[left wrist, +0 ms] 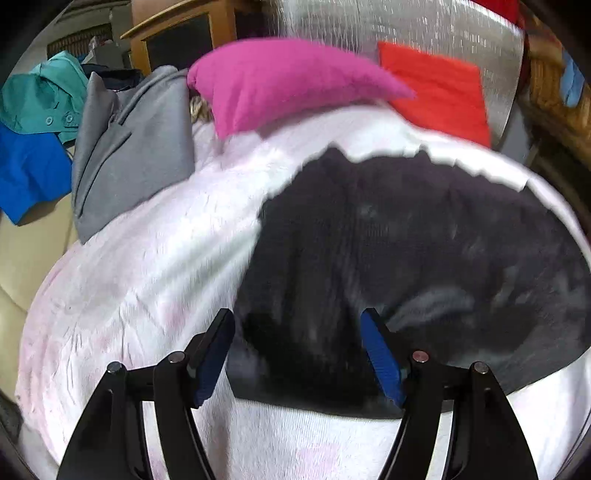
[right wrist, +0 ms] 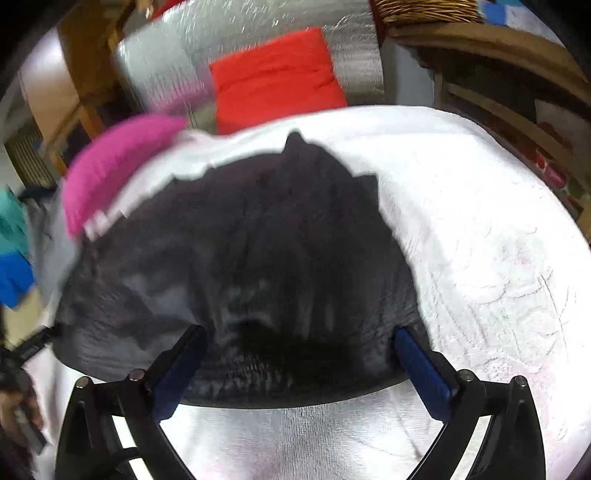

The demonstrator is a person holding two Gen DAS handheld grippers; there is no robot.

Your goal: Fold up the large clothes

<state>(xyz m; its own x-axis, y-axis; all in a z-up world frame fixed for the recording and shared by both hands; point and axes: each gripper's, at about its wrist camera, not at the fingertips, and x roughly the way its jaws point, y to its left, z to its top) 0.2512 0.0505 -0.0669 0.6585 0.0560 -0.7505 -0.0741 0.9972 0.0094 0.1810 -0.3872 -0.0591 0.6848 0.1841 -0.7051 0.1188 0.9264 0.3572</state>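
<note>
Black garment (left wrist: 388, 258): lying spread on the white cover (left wrist: 147, 258), takes up the middle of both views, near edge looks folded straight, far edge ragged. Pretty blurry so can't make out what kind of clothing it is.
Left gripper (left wrist: 297, 325): fingers spread wide, nothing between them, tips right over the garment's near left corner. Can't tell if the blue pads (left wrist: 380, 354) actually touch the cloth.
Right gripper (right wrist: 299, 338): same deal, wide open and holding nothing, hovering at the garment's near edge with one tip on each side of a dark crease.
White cover: fluffy, faint pink patches, runs under the garment and well past it on every side.
Pink cushion (left wrist: 280, 81): at the far edge of the cover, just beyond the garment's far left corner.
Red cushion (left wrist: 439, 88): behind the pink one, leaning on a silvery sheet (left wrist: 406, 26).
Grey garment (left wrist: 129, 147): crumpled at the cover's left edge, apart from the black one.
Teal shirt (left wrist: 40, 96) and blue cloth (left wrist: 29, 170): further left, past the grey one.
Wooden cabinet (left wrist: 177, 33): back left.
Wicker basket (right wrist: 424, 9): top right in the right wrist view, on wooden shelving (right wrist: 517, 122).
</note>
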